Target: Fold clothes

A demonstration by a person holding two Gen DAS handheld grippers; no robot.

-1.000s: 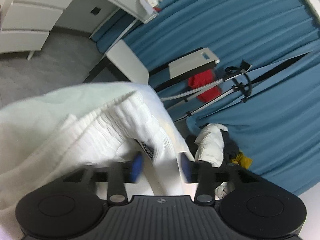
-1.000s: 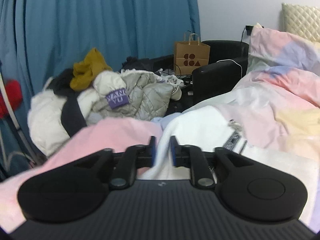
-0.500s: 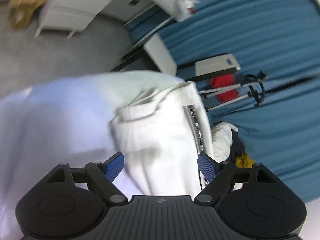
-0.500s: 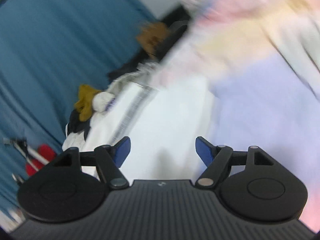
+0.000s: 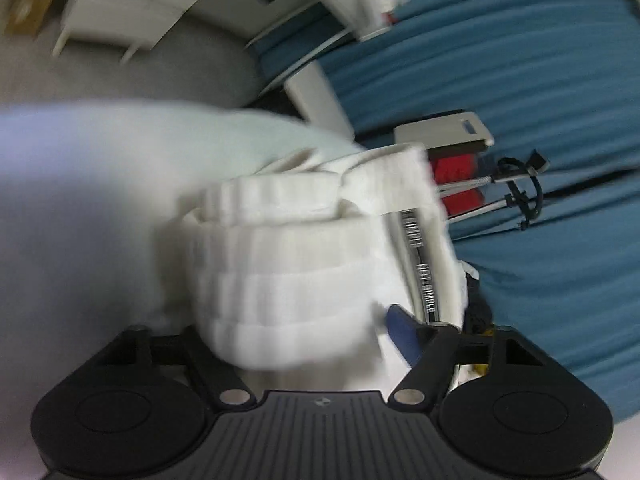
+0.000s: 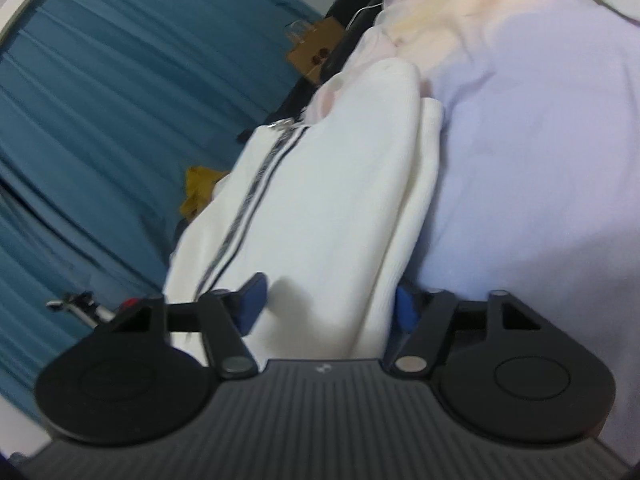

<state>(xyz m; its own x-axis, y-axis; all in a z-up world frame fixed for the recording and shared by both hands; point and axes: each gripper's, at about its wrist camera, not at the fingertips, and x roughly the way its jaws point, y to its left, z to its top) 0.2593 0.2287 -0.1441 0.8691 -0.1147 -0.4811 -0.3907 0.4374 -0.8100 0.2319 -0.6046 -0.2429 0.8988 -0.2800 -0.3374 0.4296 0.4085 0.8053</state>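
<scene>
A folded white knit garment (image 5: 304, 264) with a dark printed zipper band lies on the pale bedsheet (image 5: 80, 208). My left gripper (image 5: 296, 332) is open, its jaws spread around the garment's near end; the left pad is hidden behind the fabric. In the right wrist view the same white garment (image 6: 332, 200) stretches away from me. My right gripper (image 6: 326, 308) is open, its blue pads on either side of the garment's near edge.
Blue curtains (image 5: 520, 80) hang behind. A white desk (image 5: 320, 96), a stand with a red cloth (image 5: 456, 184) and a tripod (image 5: 520, 196) stand by them. A brown paper bag (image 6: 316, 52) and a yellow cloth (image 6: 200, 192) sit past the bed's edge.
Both grippers opened from shut on the garment and let it go onto the bed. They now sit low, straddling its ends. Both views swung round.
</scene>
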